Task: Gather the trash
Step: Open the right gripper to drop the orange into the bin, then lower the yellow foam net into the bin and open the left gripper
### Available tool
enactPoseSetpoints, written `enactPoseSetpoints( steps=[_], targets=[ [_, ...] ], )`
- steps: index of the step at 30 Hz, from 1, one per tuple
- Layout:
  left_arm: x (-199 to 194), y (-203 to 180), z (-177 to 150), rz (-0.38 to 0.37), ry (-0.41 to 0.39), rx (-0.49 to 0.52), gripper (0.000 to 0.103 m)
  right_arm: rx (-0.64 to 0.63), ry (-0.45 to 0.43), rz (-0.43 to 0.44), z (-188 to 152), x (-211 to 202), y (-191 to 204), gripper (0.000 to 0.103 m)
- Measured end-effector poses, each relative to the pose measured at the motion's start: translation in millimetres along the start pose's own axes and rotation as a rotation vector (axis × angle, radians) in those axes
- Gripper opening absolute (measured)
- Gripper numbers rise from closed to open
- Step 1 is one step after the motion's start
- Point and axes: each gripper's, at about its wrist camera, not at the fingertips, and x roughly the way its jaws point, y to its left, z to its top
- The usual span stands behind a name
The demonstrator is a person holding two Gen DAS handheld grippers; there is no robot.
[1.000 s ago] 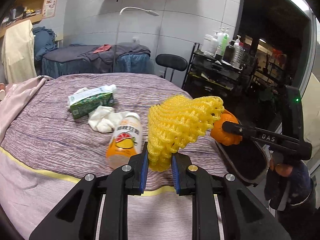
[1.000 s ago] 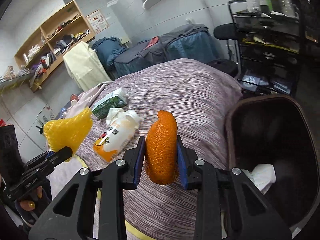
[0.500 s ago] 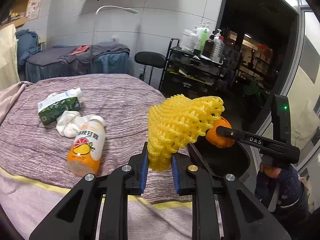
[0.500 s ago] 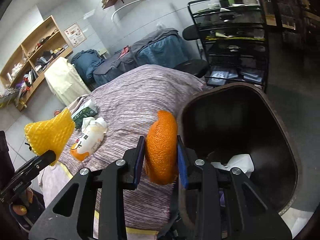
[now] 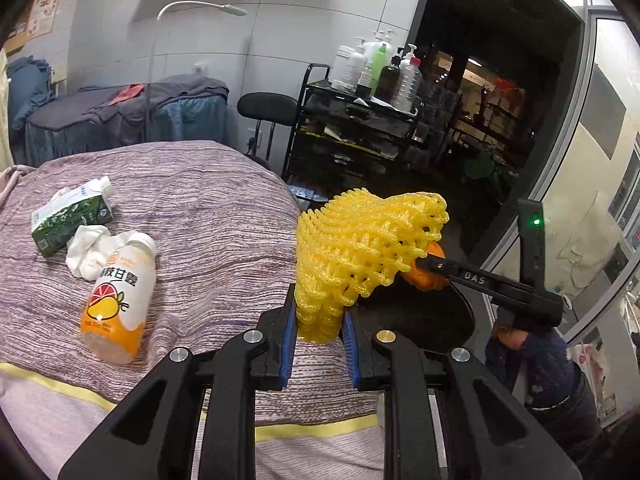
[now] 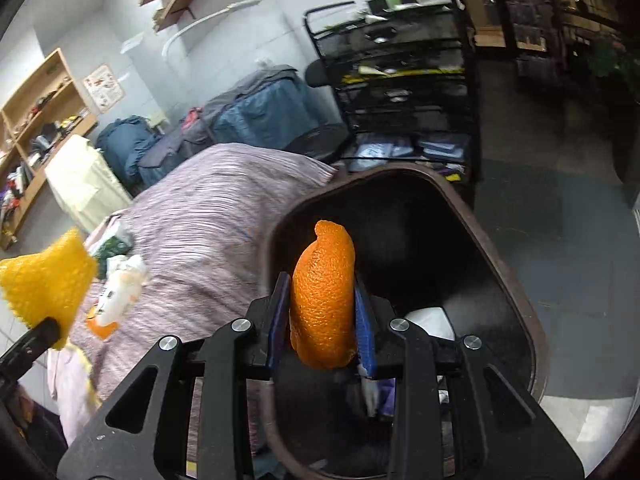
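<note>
Gripping yellow foam net [image 5: 362, 248], left gripper [image 5: 318, 334] sits w/ jaws clamped on its lower end, above bed edge. Right gripper [image 6: 322, 312] pinches orange peel [image 6: 324, 296] over dark bin [image 6: 516, 280]. Juice bottle [image 5: 118, 300], tissue [image 5: 86, 250] & green carton [image 5: 68, 216] lie on bed [image 5: 224, 232] at 9–10 o'clock.

The bed [image 5: 208, 216], covered by a purple striped blanket, carries three items near its left side: a green carton [image 5: 68, 216], a crumpled white cloth or tissue [image 5: 90, 250] touching it, and an orange-labelled bottle [image 5: 118, 296] lying on its side.
</note>
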Motion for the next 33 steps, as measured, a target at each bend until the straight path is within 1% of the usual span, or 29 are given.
enactPoseSetpoints(
  steps=[8, 11, 15, 18, 20, 22, 27, 33],
  targets=[
    [8, -9, -2, -0.019, 0.016, 0.007, 0.020, 0.038, 0.039, -0.059, -2, 27, -22, 0.031],
    [10, -10, -2, -0.022, 0.020, 0.007, 0.020, 0.061, 0.055, -0.066, -4, 37, -28, 0.034],
    [12, -10, -1, -0.024, 0.027, 0.007, 0.020, 0.072, 0.053, -0.068, -5, 44, -31, 0.034],
    [14, -11, -2, -0.026, 0.032, 0.004, 0.020, 0.078, 0.052, -0.073, -6, 46, -33, 0.040],
    [15, -11, -2, -0.028, 0.035, 0.004, 0.020, 0.079, 0.050, -0.073, -8, 45, -33, 0.042],
    [17, -12, -1, -0.029, 0.039, 0.009, 0.020, 0.082, 0.046, -0.071, -9, 44, -33, 0.047],
    [25, -17, 2, -0.040, 0.050, 0.019, 0.020, 0.087, 0.023, -0.067, -13, 33, -33, 0.057],
    [41, -28, 10, -0.077, 0.078, 0.039, 0.020, 0.085, -0.015, -0.074, -14, 14, -32, 0.066]
  ],
)
